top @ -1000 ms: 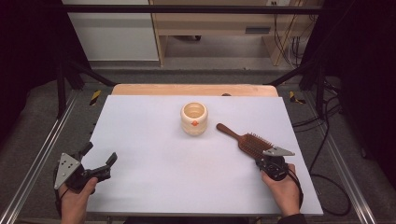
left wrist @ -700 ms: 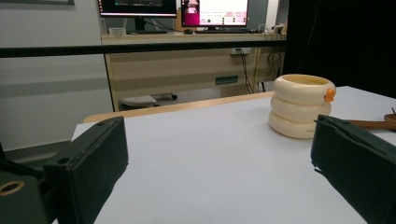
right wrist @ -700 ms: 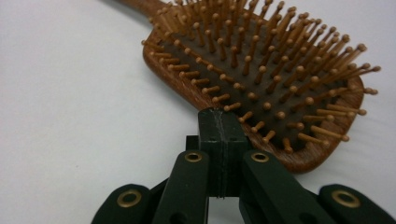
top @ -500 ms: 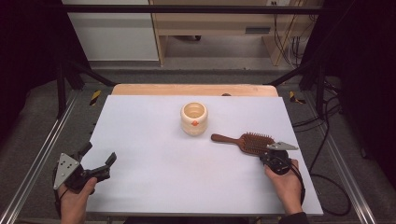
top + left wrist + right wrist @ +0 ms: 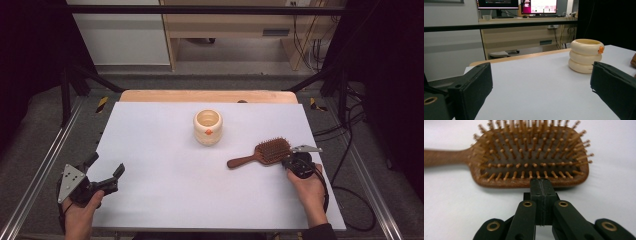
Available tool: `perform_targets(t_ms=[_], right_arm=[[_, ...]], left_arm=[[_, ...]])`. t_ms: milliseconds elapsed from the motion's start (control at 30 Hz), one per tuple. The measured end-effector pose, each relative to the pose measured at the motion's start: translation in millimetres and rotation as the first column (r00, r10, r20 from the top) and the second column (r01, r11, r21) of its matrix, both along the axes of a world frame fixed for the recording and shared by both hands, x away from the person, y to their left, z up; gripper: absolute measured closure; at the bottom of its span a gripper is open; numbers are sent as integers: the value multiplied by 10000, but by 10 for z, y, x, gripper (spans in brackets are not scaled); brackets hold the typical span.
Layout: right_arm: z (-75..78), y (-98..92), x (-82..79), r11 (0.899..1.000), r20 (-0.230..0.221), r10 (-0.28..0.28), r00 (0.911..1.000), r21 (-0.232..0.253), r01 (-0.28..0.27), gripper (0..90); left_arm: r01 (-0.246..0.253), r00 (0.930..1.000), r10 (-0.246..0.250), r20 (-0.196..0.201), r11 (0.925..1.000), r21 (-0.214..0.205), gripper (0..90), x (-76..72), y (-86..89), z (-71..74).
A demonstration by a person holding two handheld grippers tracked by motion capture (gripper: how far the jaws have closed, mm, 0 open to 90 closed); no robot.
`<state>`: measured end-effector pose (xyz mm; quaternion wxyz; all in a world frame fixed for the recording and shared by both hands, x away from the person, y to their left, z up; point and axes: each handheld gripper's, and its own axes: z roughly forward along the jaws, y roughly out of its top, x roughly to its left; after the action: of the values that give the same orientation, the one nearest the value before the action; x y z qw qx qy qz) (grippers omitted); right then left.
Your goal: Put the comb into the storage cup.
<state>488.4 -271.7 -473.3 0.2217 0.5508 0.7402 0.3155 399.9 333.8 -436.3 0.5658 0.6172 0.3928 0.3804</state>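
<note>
The table point(image 5: 165, 200) carries a pale sheet with a bare wooden strip along its far edge; a dark floor, metal rails and cables surround it, with desks and monitors beyond. A cream cup point(image 5: 208, 127) stands mid-table, toward the far side. The hairbrush point(image 5: 264, 153) lies bristles up near the right edge, handle pointing left. The right tool point(image 5: 293, 161) is clenched, jaws pressed together, their tips touching the rim of the brush head. The left tool point(image 5: 106, 176) hangs released at the near left corner, jaws wide apart, nothing between them. Open sheet lies between both tools.
</note>
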Motion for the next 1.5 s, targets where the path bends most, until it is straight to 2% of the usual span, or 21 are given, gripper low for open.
perform_targets(t_ms=[400, 933, 1033, 1233, 1500], right_arm=[[7, -58, 258, 9997, -114, 4, 9999, -263, -7, 900], [29, -11, 477, 9990, 17, 315, 9995, -320, -314, 900], [33, 6, 519, 9978, 72, 483, 9988, -461, -479, 900], [42, 61, 603, 9970, 311, 667, 9973, -402, -654, 900], [51, 129, 719, 9937, 380, 1024, 9940, -489, -1005, 900]], left_arm=[[-51, 10000, 51, -39, 10000, 33, 43, 4, 3, -5], [-40, 10000, 41, -70, 9999, 128, 43, 8, -1, -8], [-35, 10000, 36, -75, 9999, 138, 43, 10, -2, -10], [-8, 9999, 10, -117, 9999, 154, 43, 13, -8, -14], [-16, 9999, 19, -135, 9998, 202, 43, 17, -6, -17]])
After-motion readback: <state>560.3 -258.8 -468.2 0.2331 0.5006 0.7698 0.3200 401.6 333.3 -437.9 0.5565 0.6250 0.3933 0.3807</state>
